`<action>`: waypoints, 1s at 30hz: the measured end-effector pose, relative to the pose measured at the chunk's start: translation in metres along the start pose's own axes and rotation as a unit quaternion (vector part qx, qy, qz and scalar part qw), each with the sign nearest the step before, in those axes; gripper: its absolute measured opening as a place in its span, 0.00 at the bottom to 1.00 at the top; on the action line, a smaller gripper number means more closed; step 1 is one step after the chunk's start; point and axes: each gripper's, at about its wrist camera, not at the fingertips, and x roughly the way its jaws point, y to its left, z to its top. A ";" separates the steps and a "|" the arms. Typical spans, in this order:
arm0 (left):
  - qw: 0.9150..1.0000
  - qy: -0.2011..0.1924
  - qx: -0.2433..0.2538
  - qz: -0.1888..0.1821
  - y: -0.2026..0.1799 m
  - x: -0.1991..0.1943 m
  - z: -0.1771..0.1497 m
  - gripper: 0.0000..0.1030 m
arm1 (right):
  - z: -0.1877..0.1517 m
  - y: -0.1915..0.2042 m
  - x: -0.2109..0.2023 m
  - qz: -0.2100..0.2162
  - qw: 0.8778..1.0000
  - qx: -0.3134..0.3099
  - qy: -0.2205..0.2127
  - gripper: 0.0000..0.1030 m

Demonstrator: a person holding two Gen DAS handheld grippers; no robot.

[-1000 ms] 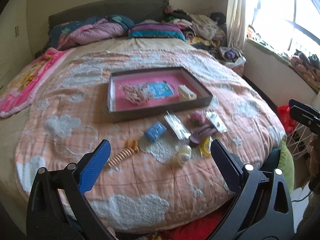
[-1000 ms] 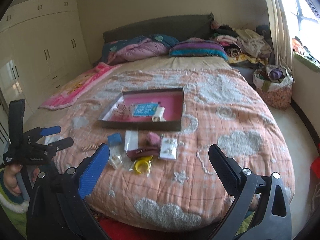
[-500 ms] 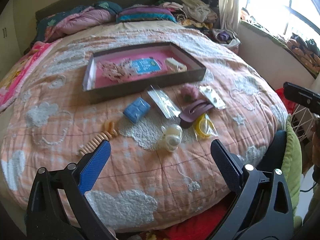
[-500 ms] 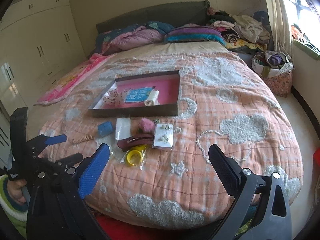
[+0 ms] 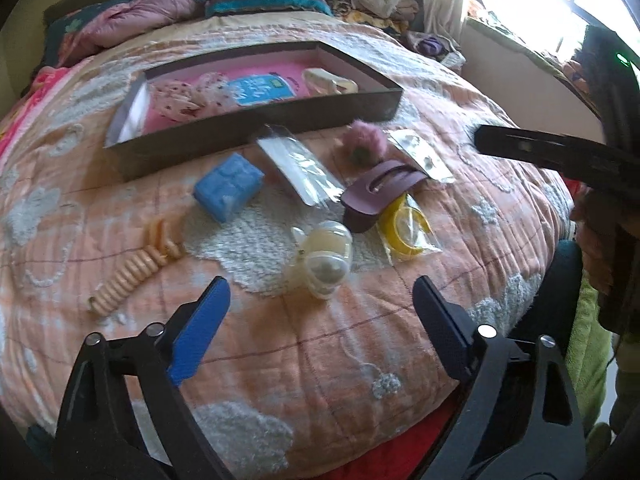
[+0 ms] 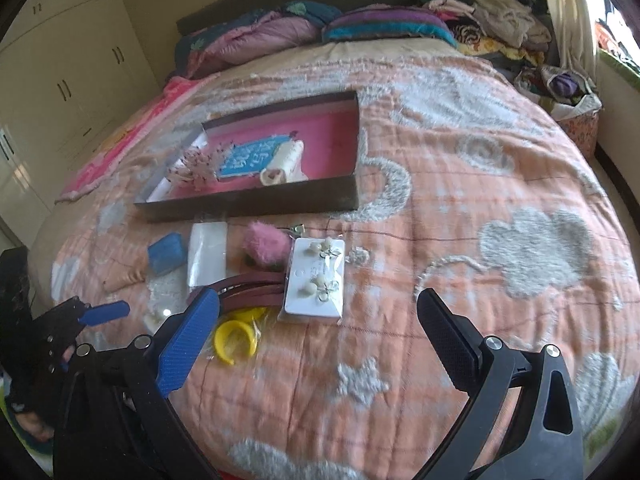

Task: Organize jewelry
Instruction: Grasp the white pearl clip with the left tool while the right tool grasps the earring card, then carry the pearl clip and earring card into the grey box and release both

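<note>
A dark box with a pink lining (image 5: 256, 128) (image 6: 256, 200) lies on the bed and holds a blue card, a frilly piece and a cream roll. In front of it lie a blue block (image 5: 229, 188), a clear bag (image 5: 300, 168), a pink pompom (image 6: 266, 245), a maroon clip (image 5: 380, 196), a yellow bangle (image 6: 236, 338), an earring card (image 6: 318, 280), a pearl case (image 5: 326, 258) and a peach coil tie (image 5: 132, 272). My left gripper (image 5: 320, 320) is open, just short of the pearl case. My right gripper (image 6: 316, 340) is open over the earring card.
The items lie on a peach quilt with white cloud patches (image 6: 460, 208). Pillows and piled clothes (image 6: 400, 24) lie at the headboard. Wardrobes (image 6: 60, 64) stand at the left. A window and a bag of clothes (image 6: 572, 96) are at the right.
Both grippers have moved forward and down toward the loose items in front of the box. Both have stayed open and empty.
</note>
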 end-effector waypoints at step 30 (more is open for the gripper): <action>1.000 0.003 0.004 -0.024 0.001 0.026 0.008 0.25 | -0.027 -0.035 -0.008 0.011 0.996 0.091 -0.008 0.32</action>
